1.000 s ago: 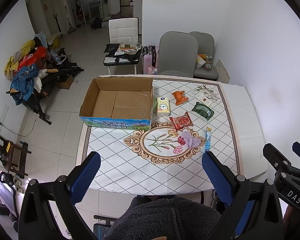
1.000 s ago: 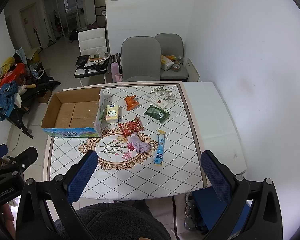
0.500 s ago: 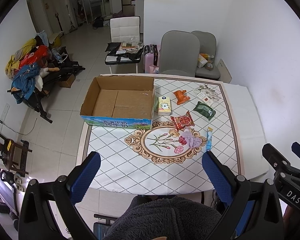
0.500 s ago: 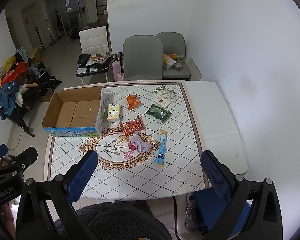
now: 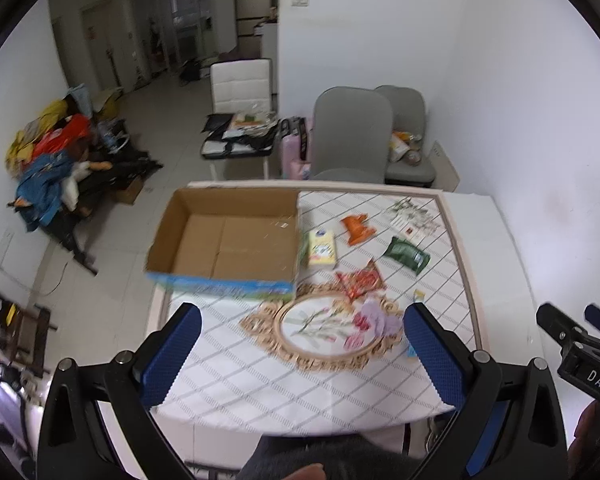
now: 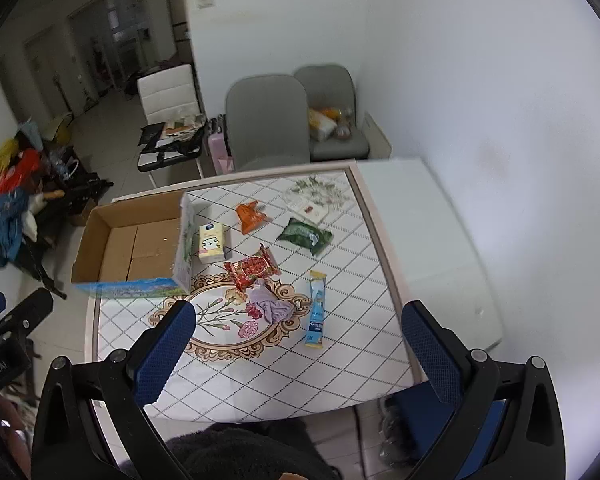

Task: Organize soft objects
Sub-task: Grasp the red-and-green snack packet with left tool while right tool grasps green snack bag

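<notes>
Soft packets lie loose on the table (image 6: 384, 248): one yellow tissue pack (image 6: 211, 242) just beside the cardboard box (image 6: 100, 248), one orange pouch (image 6: 250, 217), one green pack (image 6: 304, 235), one red snack bag (image 6: 253, 268), one lilac cloth (image 6: 269, 305) touching it, one blue stick sachet (image 6: 317, 309) and one flowered flat packet (image 6: 318, 198). Left gripper (image 5: 300, 356) and right gripper (image 6: 296, 356) hover above the near edge, jaws wide, holding nothing.
</notes>
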The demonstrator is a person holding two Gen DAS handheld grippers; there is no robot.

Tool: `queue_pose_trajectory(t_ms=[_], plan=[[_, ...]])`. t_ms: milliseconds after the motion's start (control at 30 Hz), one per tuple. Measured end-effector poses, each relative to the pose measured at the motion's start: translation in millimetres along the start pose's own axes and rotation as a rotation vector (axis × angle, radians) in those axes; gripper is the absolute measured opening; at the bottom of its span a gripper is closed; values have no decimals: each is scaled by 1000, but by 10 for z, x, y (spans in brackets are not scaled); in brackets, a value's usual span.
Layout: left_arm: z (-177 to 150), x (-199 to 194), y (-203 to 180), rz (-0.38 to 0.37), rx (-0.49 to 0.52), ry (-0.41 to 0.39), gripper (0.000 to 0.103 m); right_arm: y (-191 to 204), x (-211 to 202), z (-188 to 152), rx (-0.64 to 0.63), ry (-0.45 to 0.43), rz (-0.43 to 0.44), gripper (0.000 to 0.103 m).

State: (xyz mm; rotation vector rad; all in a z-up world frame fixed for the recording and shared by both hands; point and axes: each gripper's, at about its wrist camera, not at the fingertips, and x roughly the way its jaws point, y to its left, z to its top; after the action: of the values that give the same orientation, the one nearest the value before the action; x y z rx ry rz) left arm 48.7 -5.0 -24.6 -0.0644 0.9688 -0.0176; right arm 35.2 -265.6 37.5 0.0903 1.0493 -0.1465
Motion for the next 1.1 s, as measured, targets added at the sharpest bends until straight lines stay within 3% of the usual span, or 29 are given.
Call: queue_pose_trajectory(t_ms=[133, 267, 333, 567, 733, 900, 1033, 1100], plan=[[188, 557, -158, -36, 47, 21, 103, -286, 739, 164, 67, 109, 63, 103], [312, 1354, -416, -59, 142, 132, 102, -438, 1589, 241, 83, 238, 112, 103], [333, 1795, -618, -64, 224, 190, 99, -525, 1997, 262, 85, 282, 137, 103], [123, 3240, -1421, -52, 577, 379, 80, -831, 3287, 393, 44, 400, 102, 103], [-119, 4186, -1737, -45, 739, 546, 79, -908, 3914, 493, -26, 453, 83, 103], [-240, 4736, -1826, -62, 773, 708, 79, -845, 4330, 608, -137, 490, 65, 103], [-281, 4909, -1840, -44, 776, 769, 79, -698, 4579, 769, -238, 501, 75, 103], [-297, 4954, -1835, -33, 761, 780, 69, -584, 4734, 879, -300, 513, 92, 103]])
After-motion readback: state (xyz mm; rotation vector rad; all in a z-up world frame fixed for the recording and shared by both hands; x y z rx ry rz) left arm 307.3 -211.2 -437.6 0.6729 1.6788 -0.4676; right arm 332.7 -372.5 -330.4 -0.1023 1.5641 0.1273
